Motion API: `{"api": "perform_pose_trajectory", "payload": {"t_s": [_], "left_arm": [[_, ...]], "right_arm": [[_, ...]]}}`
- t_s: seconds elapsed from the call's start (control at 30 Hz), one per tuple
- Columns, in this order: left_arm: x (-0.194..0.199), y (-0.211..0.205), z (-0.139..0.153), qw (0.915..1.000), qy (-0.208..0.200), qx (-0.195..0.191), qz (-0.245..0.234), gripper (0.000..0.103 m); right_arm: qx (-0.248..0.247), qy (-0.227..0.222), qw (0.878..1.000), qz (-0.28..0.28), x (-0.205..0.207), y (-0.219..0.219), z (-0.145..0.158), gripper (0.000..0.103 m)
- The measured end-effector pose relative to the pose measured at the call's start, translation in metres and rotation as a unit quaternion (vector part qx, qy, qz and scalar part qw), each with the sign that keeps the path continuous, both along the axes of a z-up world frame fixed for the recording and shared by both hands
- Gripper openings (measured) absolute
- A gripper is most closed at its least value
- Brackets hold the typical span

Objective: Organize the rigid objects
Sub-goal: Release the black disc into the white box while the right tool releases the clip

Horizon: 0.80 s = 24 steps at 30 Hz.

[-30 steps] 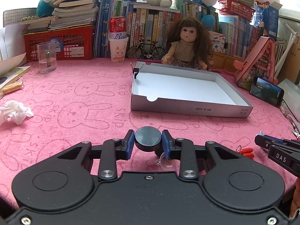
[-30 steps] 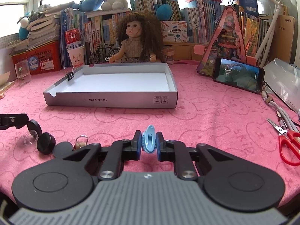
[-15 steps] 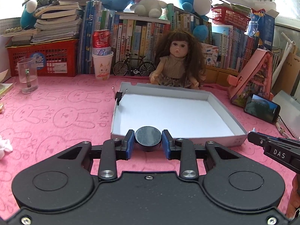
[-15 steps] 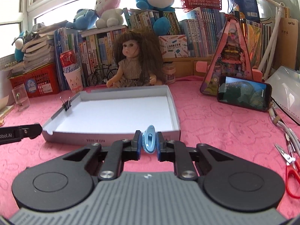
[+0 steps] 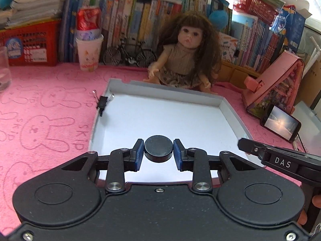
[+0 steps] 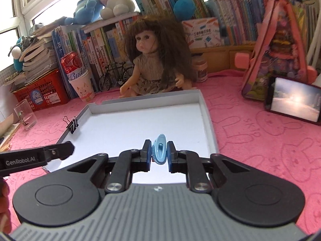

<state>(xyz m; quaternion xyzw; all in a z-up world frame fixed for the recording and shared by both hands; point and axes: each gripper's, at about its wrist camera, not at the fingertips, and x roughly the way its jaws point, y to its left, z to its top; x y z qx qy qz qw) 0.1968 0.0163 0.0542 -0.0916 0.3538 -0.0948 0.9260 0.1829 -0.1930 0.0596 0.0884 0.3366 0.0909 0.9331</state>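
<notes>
My left gripper is shut on a black round disc and hangs over the near part of the shallow grey box lid. My right gripper is shut on a light blue hair clip, held upright above the lid's white floor. A black binder clip is clamped on the lid's left wall, also visible in the right wrist view as the binder clip. The other gripper's tip shows at the edge of each view.
A doll sits right behind the lid. Books, a red basket, a paper cup with a can and a toy bicycle line the back. A phone and a pink triangular case stand right. A glass stands left.
Both grippers have moved forward from the pink mat to over the box lid, each still holding its object. The small items on the mat have left view.
</notes>
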Motion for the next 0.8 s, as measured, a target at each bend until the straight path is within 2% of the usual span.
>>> {"api": "perform_pose_trajectory", "payload": {"t_s": [0.13, 0.3, 0.8], "left_arm": [[0.025, -0.005, -0.009, 0.9995, 0.030, 0.005, -0.007, 0.030], [0.046, -0.008, -0.024, 0.9985, 0.053, 0.006, 0.008, 0.030], [0.054, -0.019, -0.038, 0.9979, 0.057, 0.031, 0.010, 0.030]], "right_arm": [[0.007, 0.045, 0.999, 0.011, 0.025, 0.003, -0.007, 0.020], [0.015, 0.081, 0.997, 0.014, 0.043, 0.007, -0.018, 0.020], [-0.005, 0.104, 0.995, 0.003, 0.055, 0.011, -0.032, 0.021]]}}
